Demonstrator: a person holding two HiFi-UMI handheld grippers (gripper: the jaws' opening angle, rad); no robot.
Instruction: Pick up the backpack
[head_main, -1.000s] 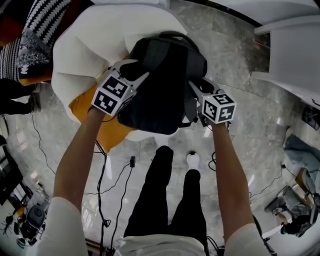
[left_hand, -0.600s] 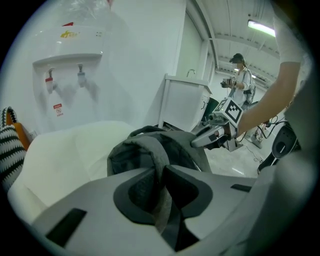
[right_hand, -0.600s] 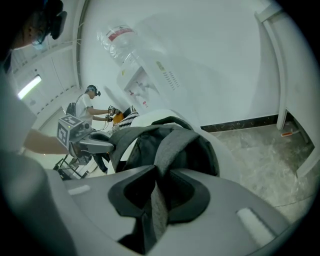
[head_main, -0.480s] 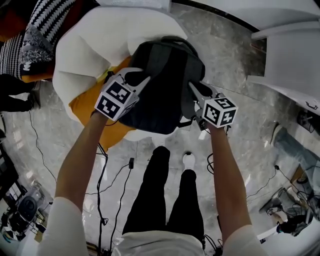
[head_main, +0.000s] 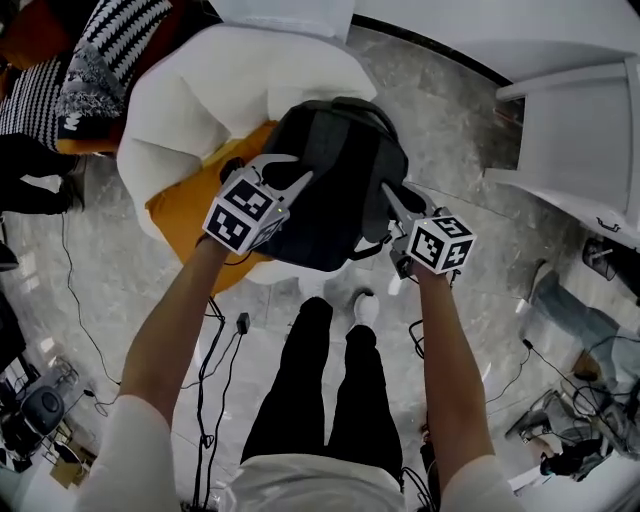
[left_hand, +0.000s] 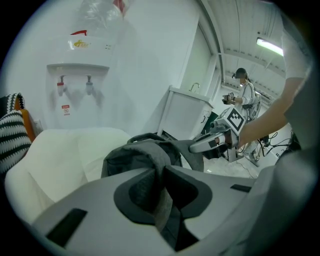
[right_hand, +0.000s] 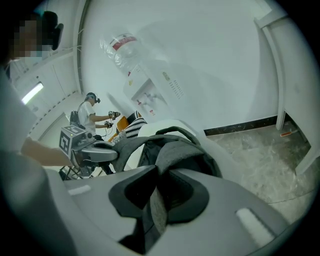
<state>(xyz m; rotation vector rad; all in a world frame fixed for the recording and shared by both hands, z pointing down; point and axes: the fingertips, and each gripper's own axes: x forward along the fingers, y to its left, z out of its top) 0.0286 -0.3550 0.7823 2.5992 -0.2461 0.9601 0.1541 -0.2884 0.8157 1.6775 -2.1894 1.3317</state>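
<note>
Holding my breath here: left tongs (head_main: 288, 170) just clamped onto a thin fold of the backpack (head_main: 335, 185), which hangs above the white armchair (head_main: 200, 90). The right tongs (head_main: 392, 192) just pinched a fold too — if either slips, it drops.

The dark grey backpack (head_main: 335, 180) hangs at 12 o'clock from me, over the white chair (head_main: 220, 90), pinched on both sides.
</note>
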